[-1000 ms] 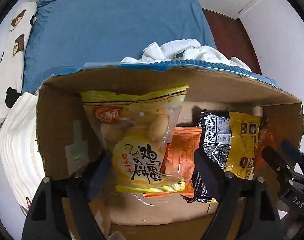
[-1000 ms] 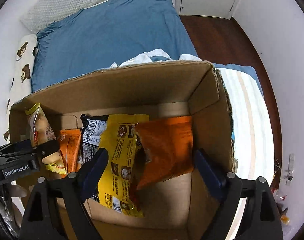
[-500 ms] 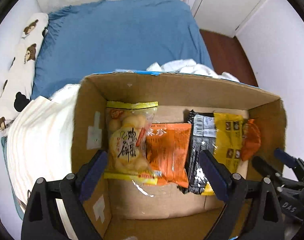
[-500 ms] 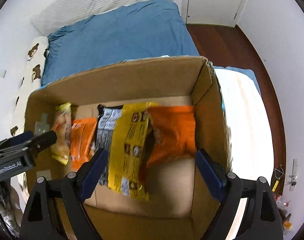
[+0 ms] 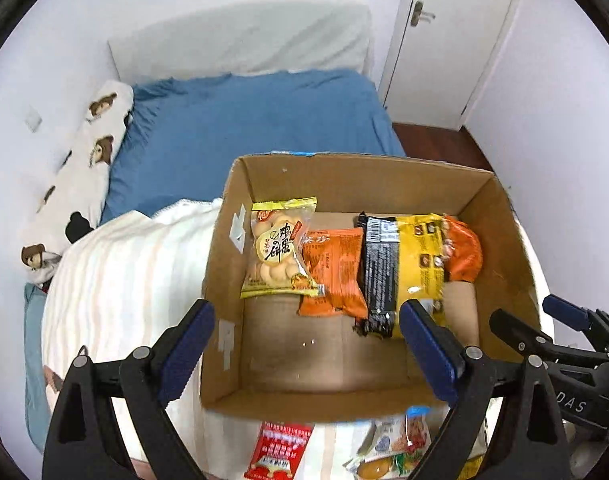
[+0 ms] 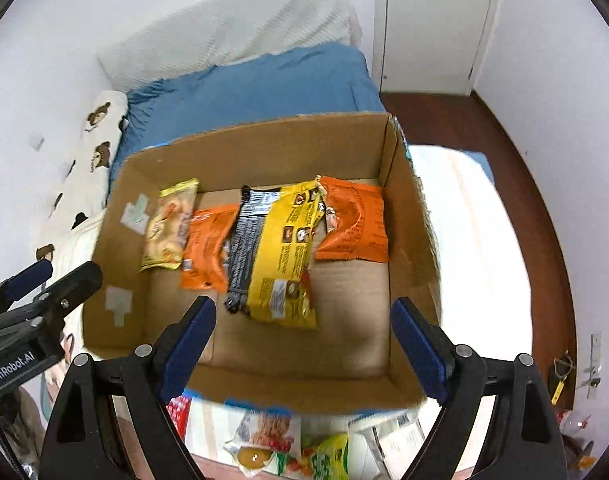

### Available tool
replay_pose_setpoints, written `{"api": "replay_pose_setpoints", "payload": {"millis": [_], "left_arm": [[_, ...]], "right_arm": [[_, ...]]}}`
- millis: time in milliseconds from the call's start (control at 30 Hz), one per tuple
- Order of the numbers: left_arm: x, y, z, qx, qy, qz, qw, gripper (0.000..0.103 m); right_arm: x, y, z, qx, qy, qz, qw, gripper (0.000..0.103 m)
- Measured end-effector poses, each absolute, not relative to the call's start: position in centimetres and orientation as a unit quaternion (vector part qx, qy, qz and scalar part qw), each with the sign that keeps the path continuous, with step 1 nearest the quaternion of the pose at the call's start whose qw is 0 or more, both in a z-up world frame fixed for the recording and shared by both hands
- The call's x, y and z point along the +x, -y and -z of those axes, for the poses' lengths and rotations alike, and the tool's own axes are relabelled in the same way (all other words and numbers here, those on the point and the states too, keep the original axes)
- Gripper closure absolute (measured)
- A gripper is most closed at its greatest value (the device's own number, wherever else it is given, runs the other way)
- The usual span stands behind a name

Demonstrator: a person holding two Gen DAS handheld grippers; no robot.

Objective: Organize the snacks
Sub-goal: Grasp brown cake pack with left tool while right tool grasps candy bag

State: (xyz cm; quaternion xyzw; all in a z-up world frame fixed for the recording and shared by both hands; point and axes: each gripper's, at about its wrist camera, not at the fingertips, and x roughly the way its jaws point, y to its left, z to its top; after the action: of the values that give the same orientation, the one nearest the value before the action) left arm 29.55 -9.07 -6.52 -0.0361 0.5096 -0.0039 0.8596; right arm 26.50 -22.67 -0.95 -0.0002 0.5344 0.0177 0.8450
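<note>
Both grippers, the left gripper [image 5: 304,352] and the right gripper [image 6: 304,348], are hanging spread and empty above the cardboard box [image 6: 264,148], where four snack packets [image 6: 280,248] are lying along the far wall. Next, I'd guess, comes fetching a loose packet [image 6: 260,440] near the front.

Cardboard box [image 5: 224,264] and loose snack packets [image 6: 264,436] lie on the bed [image 5: 244,128].

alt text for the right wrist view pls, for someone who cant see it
An open cardboard box on a bed holds four snack packets in a row: a pale yellow biscuit bag, a small orange packet, a yellow and black packet and a larger orange packet. The right gripper hangs open and empty above it; more snacks lie in front.
</note>
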Motion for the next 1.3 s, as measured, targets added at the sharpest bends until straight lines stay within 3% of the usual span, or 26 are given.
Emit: {"api": "replay_pose_setpoints", "payload": {"millis": [467,700,1033,1300], "left_arm": [[20.0,9.5,1.6,-0.042,-0.451,0.005,0.892,0.009],[16.0,9.5,3.3,-0.035,-0.468,0.009,0.883,0.009],[8.5,11.3,18.0,0.089,-0.615,0.057,0.781,0.009],[5.7,13.8,28.5,0.230,-0.681,0.090,0.689,0.009]], "right_arm": [[16.6,22.0,-3.7,0.006,-0.486,-0.044,0.873,0.012],[12.6,23.0,-2.2,0.032,-0.508,-0.051,0.859,0.012],[6.6,26.6,8.9,0.104,-0.630,-0.039,0.768,0.011],[4.9,26.3,12.8,0.109,-0.661,-0.037,0.741,0.011]]}}
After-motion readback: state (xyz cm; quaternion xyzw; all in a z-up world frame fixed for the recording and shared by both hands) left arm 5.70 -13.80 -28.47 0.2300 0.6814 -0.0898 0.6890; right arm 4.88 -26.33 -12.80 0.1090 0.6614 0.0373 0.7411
